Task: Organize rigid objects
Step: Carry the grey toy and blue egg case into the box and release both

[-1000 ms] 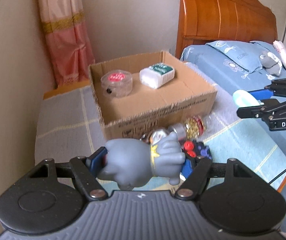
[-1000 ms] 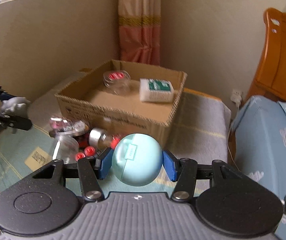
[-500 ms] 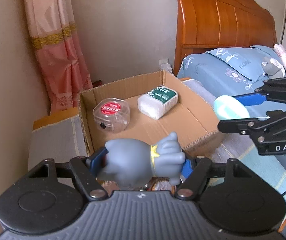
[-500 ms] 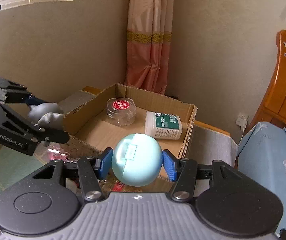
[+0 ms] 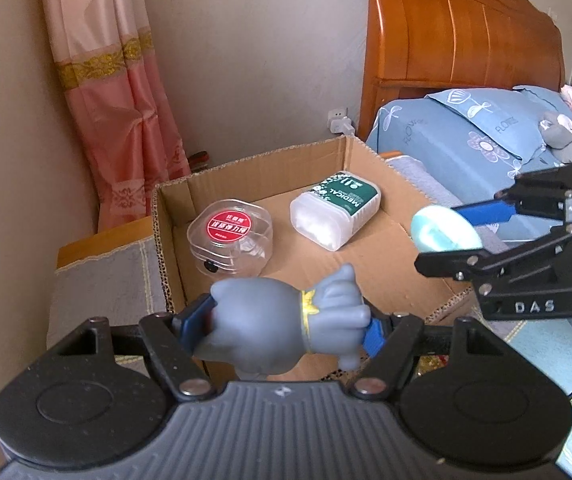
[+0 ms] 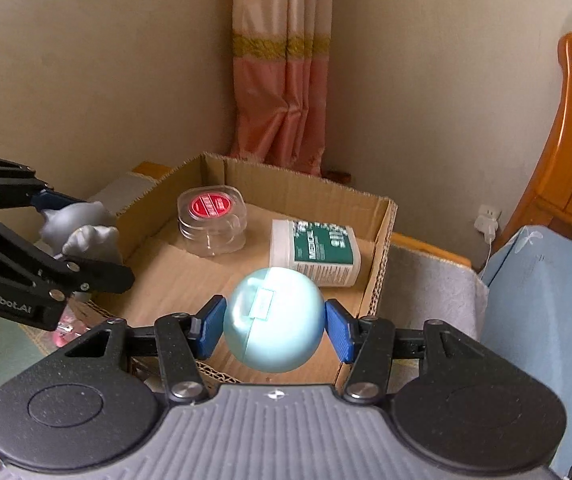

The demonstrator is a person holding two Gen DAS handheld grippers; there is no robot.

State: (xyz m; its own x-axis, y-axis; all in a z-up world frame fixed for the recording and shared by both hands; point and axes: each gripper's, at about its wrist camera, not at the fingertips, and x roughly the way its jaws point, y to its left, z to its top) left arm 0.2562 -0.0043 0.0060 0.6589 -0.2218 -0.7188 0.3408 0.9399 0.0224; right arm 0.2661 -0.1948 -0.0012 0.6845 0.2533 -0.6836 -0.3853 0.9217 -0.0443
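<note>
Left tongs (image 5: 282,322) clamped on grey rubbery animal figurine (image 5: 278,328), lower centre, over brown cardboard box (image 5: 402,240). Right tongs (image 6: 274,326) clamped on pale-blue plastic ball (image 6: 273,325), centre, above box's near edge.

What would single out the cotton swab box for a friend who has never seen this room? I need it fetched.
Start at the cardboard box between the pink curtain and the wooden bed. Two things lie inside. The swab box is the white rectangular one with a green "MEDICAL" label, lying nearer the bed; its neighbour, the clear tub, has a round red lid.
</note>
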